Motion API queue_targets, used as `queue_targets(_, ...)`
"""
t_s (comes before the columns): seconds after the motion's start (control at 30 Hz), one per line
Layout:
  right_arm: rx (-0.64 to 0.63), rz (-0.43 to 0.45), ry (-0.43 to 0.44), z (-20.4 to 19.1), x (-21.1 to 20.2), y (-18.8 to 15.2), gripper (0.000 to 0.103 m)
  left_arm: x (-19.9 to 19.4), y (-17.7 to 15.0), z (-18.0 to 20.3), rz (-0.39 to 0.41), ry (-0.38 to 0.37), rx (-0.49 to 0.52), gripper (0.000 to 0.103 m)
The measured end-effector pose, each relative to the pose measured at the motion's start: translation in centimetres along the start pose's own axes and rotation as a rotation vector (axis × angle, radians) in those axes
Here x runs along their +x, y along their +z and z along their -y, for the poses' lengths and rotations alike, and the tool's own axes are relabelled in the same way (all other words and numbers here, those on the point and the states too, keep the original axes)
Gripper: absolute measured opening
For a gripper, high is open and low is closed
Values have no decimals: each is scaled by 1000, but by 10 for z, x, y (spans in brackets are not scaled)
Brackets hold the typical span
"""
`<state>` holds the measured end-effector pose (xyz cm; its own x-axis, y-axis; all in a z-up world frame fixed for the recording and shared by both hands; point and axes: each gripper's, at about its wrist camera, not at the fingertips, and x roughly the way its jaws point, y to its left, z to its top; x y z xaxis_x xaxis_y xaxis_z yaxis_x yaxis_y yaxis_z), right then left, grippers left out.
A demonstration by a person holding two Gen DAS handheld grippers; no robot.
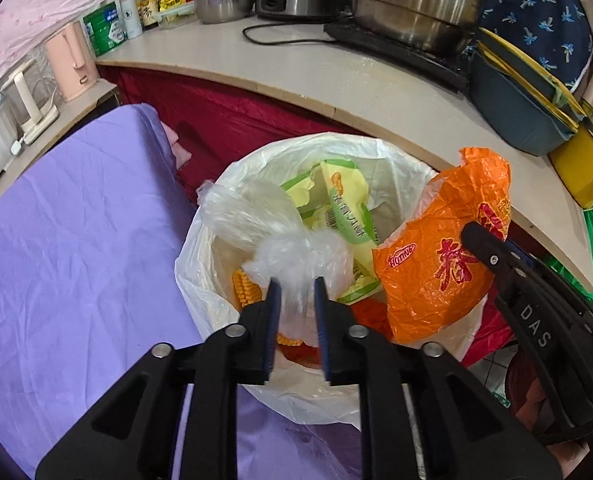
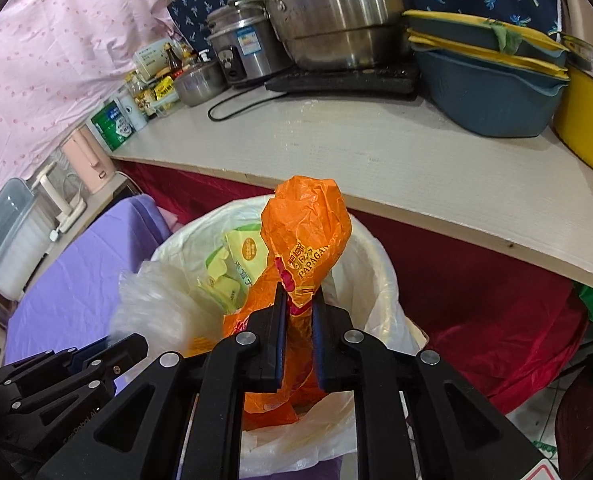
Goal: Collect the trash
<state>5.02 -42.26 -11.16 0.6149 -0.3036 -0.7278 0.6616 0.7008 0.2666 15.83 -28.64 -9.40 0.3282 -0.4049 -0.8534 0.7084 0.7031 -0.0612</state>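
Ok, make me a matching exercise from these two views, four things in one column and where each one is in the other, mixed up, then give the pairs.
Things:
1. clear plastic bag
2. orange wrapper
3. corn cob
4. big steel pot

Places:
A. on the counter
B. pinched in the right gripper
C. lying inside the bin
D. pinched in the left gripper

Pairs: 1-D, 2-B, 3-C, 4-A

Both wrist cams look down, close, sharing lined bin w/ counter behind.
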Motion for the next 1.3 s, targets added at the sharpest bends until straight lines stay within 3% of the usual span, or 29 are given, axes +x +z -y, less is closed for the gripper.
queue_targets(0.03,-2,-11,0,-1,5,-1,13,2,0,-2,-2,2,-6,25)
queue_targets(0.1,-12,-24,-1,-5,11,-3,15,7,-3,-6,-4,13,-13,43)
queue_targets(0.17,-20,-38,-3,-8,17,-4,16,8,-4,-11,-2,23,-24,52)
queue_targets(0.4,-44,-31,10,-19,16,-6,40,0,-10,-38,25,19,-121,76)
queue_targets(0.5,-52,-12,19,-26,10,-3,45,-10,-11,-51,47,19,-161,78)
queue_targets(0.87,-70,14,61,-44,-21,-4,47,-44,-18,-69,107,58,-186,79)
queue_targets(1.13,-139,31,45,-49,-61,-16,65,-72,-31,-62,147,140,-145,81)
queue_targets(1.3,-157,18,52,-48,-82,-28,69,-93,-46,-62,158,166,-154,85)
